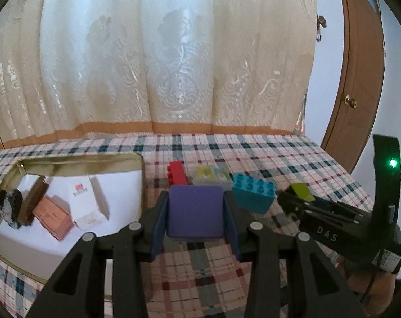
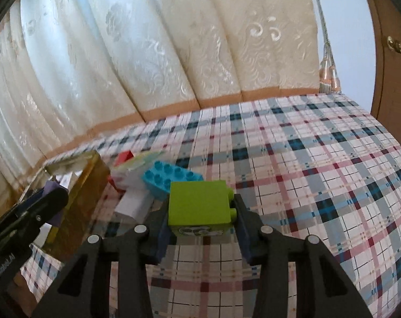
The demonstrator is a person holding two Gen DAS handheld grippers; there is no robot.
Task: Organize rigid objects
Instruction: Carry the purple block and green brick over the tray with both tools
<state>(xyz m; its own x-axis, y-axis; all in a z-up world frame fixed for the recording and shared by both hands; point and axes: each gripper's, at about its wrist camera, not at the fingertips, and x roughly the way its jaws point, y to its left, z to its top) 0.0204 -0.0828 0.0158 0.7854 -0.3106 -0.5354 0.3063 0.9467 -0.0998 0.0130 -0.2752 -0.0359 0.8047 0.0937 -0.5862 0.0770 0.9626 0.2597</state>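
Centrally in the left wrist view, the left claw (image 1: 196, 213) is clamped on a purple block (image 1: 195, 212), its blue pads pressing both sides. Its lower edge is cut off by the claw's black arms. At the left of the frame sits a gold tin (image 1: 136, 175), partly hidden by the claw at its lower right. Inside lie a pink box (image 1: 53, 217), a white carton (image 1: 86, 201) with small red print too blurred to read, a brown bar (image 1: 33, 201) and a dark mottled object (image 1: 11, 208) that is hard to identify.

Behind the purple block on the plaid-covered surface (image 1: 266, 153) stand a red brick (image 1: 177, 172), a pale clear box (image 1: 213, 177) with blurred yellow and green contents, and a blue studded brick (image 1: 253, 193). At the right, the right claw (image 1: 297, 194) shows side-on, a lime block (image 1: 302, 192) peeking out; white letters "DAS" are readable on its body, and a green light (image 1: 392, 163) glows on a black upright part.

From the right wrist view, the right claw (image 2: 201, 216) grips the lime block (image 2: 199, 202), studs pointing right; a printed sticker on its lower face is half hidden and unreadable. The blue brick (image 2: 171, 176) sits just behind, overlapped by the lime block. The red brick (image 2: 123, 157) is mostly hidden by the white carton-like box (image 2: 133, 177). At the left edge, the left claw (image 2: 28, 212) is cut off; faint white lettering on its body cannot be read. The tin's gold wall (image 2: 81, 196) stands beside it.
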